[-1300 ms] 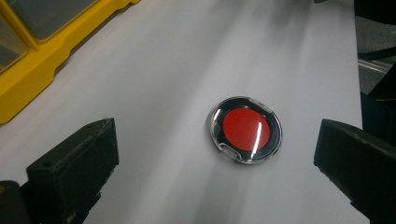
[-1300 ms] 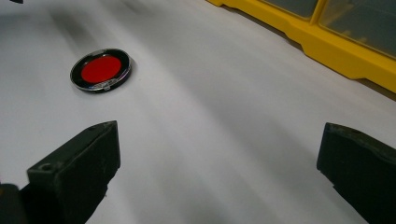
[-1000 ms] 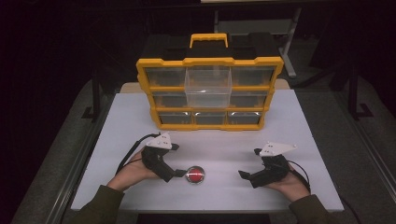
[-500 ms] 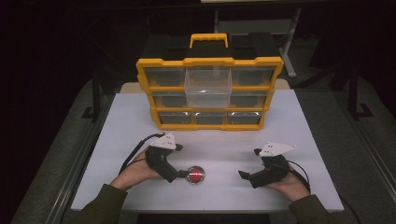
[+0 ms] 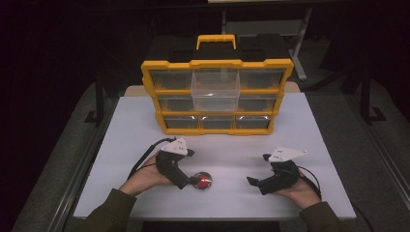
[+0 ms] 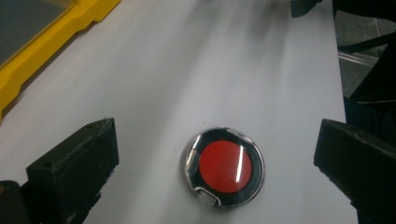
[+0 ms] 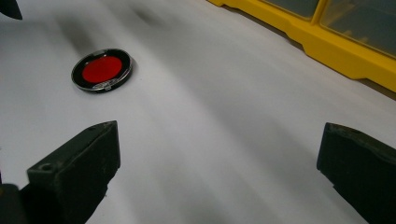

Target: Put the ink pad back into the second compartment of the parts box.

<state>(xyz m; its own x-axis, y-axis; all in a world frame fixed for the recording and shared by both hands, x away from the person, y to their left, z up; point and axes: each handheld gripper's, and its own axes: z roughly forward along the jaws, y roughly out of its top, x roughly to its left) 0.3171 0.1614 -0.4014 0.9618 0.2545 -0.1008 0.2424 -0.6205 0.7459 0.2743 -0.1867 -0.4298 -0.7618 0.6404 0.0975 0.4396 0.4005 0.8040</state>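
A small round case (image 5: 203, 181) with a red centre, black rim and clear lid lies flat on the white table (image 5: 145, 125) near its front edge. My left gripper (image 5: 192, 181) is right beside it on the left, low over the table. In the left gripper view the round case (image 6: 225, 167) lies between the wide-apart jaws of my left gripper (image 6: 217, 137), which touch nothing. My right gripper (image 5: 255, 182) rests open at the front right, apart from the case. The right gripper view has the round case (image 7: 102, 70) farther off, beyond my right gripper (image 7: 219, 149).
A yellow organiser (image 5: 216, 96) with clear drawers and a black top stands at the back middle of the table. Its top middle drawer (image 5: 216, 91) is pulled out. The organiser's yellow base (image 7: 336, 51) runs along the right gripper view's far edge. Dark floor surrounds the table.
My left gripper has edged slightly to the right, closer to the round case. The right gripper and the case have stayed where they were.
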